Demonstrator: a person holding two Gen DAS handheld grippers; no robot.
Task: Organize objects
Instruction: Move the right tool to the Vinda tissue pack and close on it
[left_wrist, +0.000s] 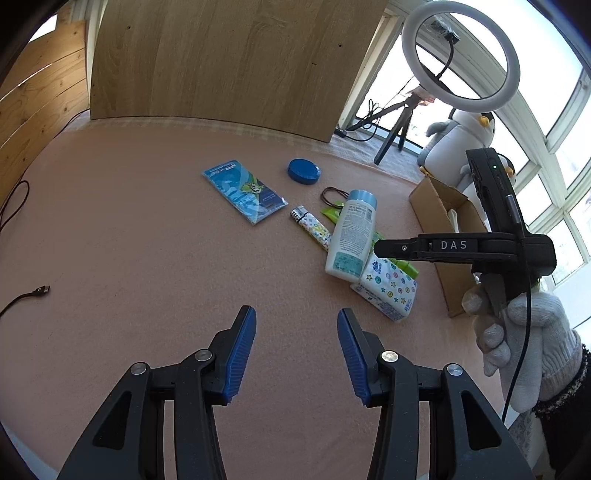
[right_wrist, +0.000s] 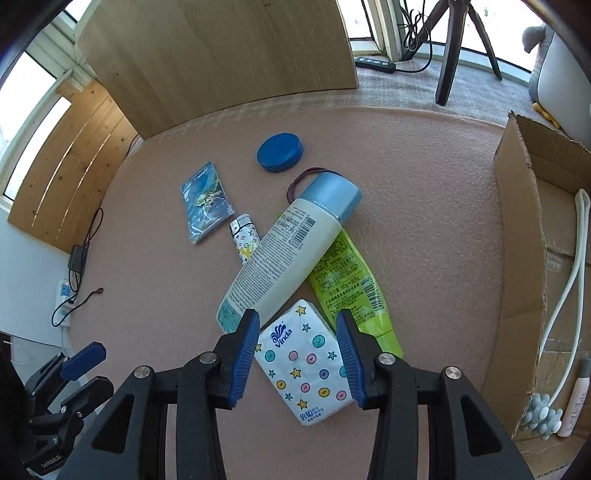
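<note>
A pile lies on the pink mat: a white bottle with a blue cap (right_wrist: 288, 251) across a green tube (right_wrist: 351, 280), a Vinda tissue pack (right_wrist: 306, 365), a patterned lighter (right_wrist: 243, 240), a blue sachet (right_wrist: 205, 203), a blue round lid (right_wrist: 280, 151) and a hair tie (right_wrist: 299, 179). My right gripper (right_wrist: 297, 354) is open, its pads either side of the tissue pack, just above it. My left gripper (left_wrist: 296, 354) is open and empty over bare mat, short of the pile (left_wrist: 351, 236). The right gripper (left_wrist: 380, 246) shows in the left view, above the tissue pack (left_wrist: 388, 291).
An open cardboard box (right_wrist: 524, 258) stands right of the mat, holding a white cord, a massager and a small bottle. A wooden board (right_wrist: 221, 48) stands behind. A ring light on a tripod (left_wrist: 460, 55) and a plush penguin (left_wrist: 461, 136) are beyond. A cable (left_wrist: 26, 295) lies left.
</note>
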